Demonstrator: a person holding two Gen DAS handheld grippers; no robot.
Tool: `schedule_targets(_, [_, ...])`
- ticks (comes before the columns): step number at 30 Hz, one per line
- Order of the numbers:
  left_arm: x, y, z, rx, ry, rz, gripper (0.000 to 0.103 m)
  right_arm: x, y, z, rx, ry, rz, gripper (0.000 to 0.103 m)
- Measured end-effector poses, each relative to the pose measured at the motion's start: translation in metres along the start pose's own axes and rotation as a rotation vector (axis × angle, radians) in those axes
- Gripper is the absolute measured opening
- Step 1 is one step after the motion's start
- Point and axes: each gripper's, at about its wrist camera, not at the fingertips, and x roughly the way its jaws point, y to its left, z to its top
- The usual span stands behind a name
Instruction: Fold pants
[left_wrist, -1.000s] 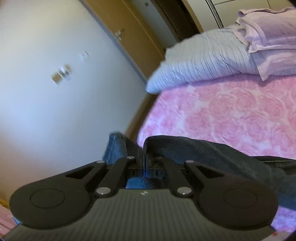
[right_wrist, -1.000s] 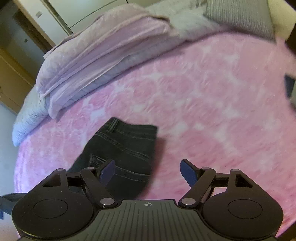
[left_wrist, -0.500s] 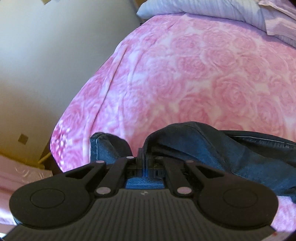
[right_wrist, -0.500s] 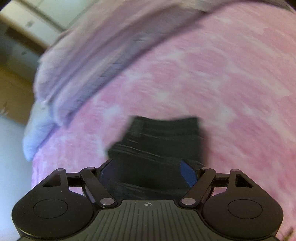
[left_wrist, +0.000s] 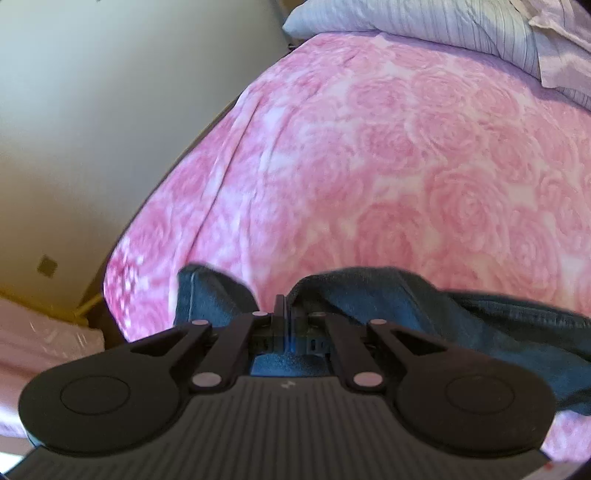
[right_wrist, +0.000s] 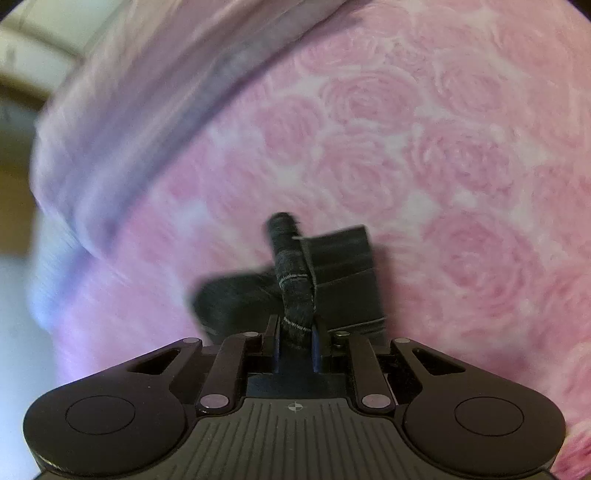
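Observation:
Dark denim pants (left_wrist: 406, 306) lie on the pink rose-patterned bedspread (left_wrist: 388, 155), near the bed's left edge. My left gripper (left_wrist: 282, 314) is shut on a fold of them, and cloth bulges out on both sides of its tips. In the right wrist view the waistband end of the pants (right_wrist: 343, 273) lies flat on the bedspread (right_wrist: 443, 147). My right gripper (right_wrist: 295, 332) is closing on a pinched-up ridge of that denim, which fills the gap between the blue pads and stands up beyond them. The rest of the pants is hidden under the grippers.
A striped grey pillow (left_wrist: 406, 22) and a lilac folded blanket (left_wrist: 561, 44) lie at the head of the bed. The same blanket (right_wrist: 147, 110) crosses the right wrist view, blurred. The bed's left edge (left_wrist: 192, 162) drops to a pale wall.
My right gripper came down over the waistband and went from wide open to closed on a ridge of denim. My left gripper sank towards the bed and tipped downward, still gripping the pants.

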Motion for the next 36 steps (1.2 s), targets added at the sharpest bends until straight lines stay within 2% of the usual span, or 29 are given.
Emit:
schedule_targets(3, [-0.001,-0.013,0.053,-0.06,-0.036,-0.016,0.002,-0.019,0.039,0.035,-0.029,-0.113,0.123,0.012])
schedule_targets(5, [-0.012,-0.024,0.094,-0.069,-0.097,-0.012,0.002,-0.031,0.074,0.059,-0.028,-0.173,0.222,0.012])
schedule_targets(8, [-0.045,-0.032,0.161,-0.051,-0.226,0.012,0.002,-0.063,0.132,0.093,-0.054,-0.263,0.37,0.012])
schedule_targets(12, [-0.111,-0.015,0.24,-0.103,-0.406,-0.002,0.002,-0.144,0.187,0.121,-0.045,-0.463,0.61,0.011])
schedule_targets(13, [-0.13,-0.01,0.254,-0.117,-0.449,-0.012,0.002,-0.172,0.194,0.122,-0.059,-0.543,0.675,0.011])
schedule_targets(16, [-0.179,0.006,0.28,-0.155,-0.563,-0.058,0.002,-0.24,0.194,0.118,-0.097,-0.711,0.784,0.011])
schedule_targets(17, [-0.192,0.011,0.283,-0.178,-0.587,-0.086,0.002,-0.262,0.187,0.112,-0.11,-0.757,0.797,0.011])
schedule_targets(19, [-0.208,0.018,0.274,-0.205,-0.617,-0.151,0.002,-0.291,0.161,0.099,-0.125,-0.794,0.799,0.012])
schedule_targets(22, [-0.204,0.016,0.238,-0.204,-0.577,-0.23,0.002,-0.306,0.098,0.065,-0.144,-0.774,0.736,0.012])
schedule_targets(25, [-0.178,-0.002,0.176,-0.148,-0.464,-0.271,0.002,-0.295,0.008,0.017,-0.106,-0.685,0.601,0.012])
schedule_targets(27, [-0.148,-0.019,0.125,-0.094,-0.346,-0.271,0.006,-0.277,-0.058,-0.018,-0.047,-0.596,0.487,0.013])
schedule_targets(28, [-0.131,-0.029,0.099,-0.062,-0.276,-0.269,0.01,-0.267,-0.09,-0.035,-0.012,-0.54,0.426,0.014])
schedule_targets(30, [-0.092,-0.044,0.048,-0.001,-0.129,-0.251,0.015,-0.243,-0.156,-0.066,0.105,-0.415,0.229,0.015])
schedule_targets(31, [-0.074,-0.052,0.024,0.02,-0.061,-0.236,0.022,-0.231,-0.185,-0.08,0.166,-0.369,0.133,0.015])
schedule_targets(33, [-0.046,-0.062,-0.019,0.051,0.05,-0.206,0.024,-0.21,-0.239,-0.103,0.254,-0.295,-0.074,0.016])
schedule_targets(35, [-0.03,-0.064,-0.054,0.056,0.117,-0.184,0.028,-0.2,-0.279,-0.118,0.314,-0.257,-0.171,0.024])
schedule_targets(36, [-0.025,-0.06,-0.066,0.043,0.133,-0.18,0.031,-0.195,-0.289,-0.125,0.335,-0.249,-0.18,0.029])
